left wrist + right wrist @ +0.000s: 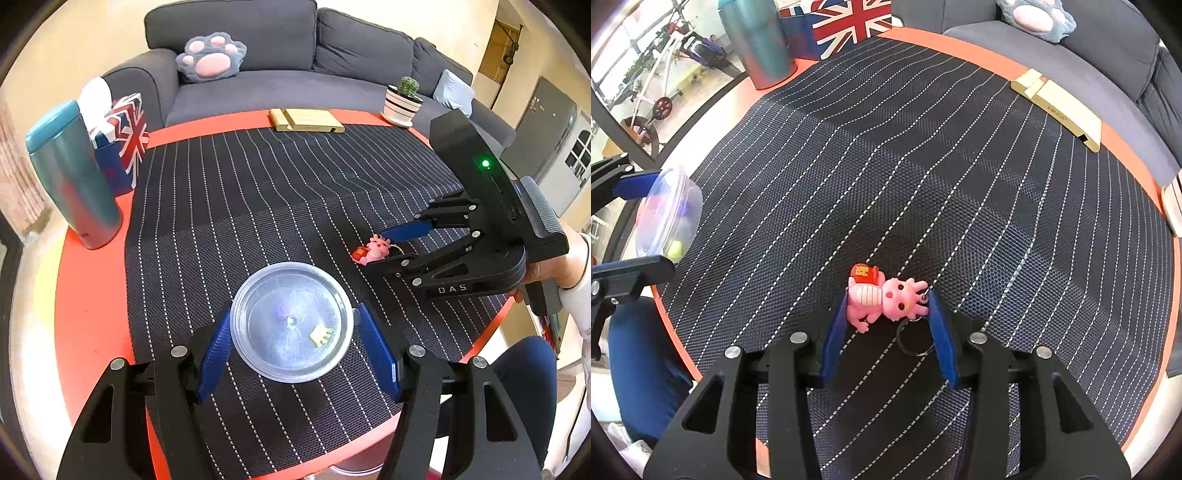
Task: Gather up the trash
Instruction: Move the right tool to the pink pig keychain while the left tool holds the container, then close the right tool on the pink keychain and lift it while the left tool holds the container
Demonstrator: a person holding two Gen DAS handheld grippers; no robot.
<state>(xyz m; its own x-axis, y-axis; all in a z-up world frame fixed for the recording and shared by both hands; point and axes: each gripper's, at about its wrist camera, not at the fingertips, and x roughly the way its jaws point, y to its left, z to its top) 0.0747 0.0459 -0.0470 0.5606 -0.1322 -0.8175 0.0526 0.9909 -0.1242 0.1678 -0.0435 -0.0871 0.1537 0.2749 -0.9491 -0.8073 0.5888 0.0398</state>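
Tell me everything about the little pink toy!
The pink toy is a small rubbery-looking creature with little horns, red eyes, a striped belly and a red block at its side. A metal ring hangs from its head, so it is a keychain. It lies on its side on the striped mat, between the blue pads of the right tool, which touch it on both sides.

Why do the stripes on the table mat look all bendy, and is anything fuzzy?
Left wrist view: the fisheye lens bows the striped mat and leaves dark corners; the clear bowl shows pale glare. Right wrist view: the stripes fan and curve too, the pink toy keychain is sharp, and the bowl at the edge looks smeared.
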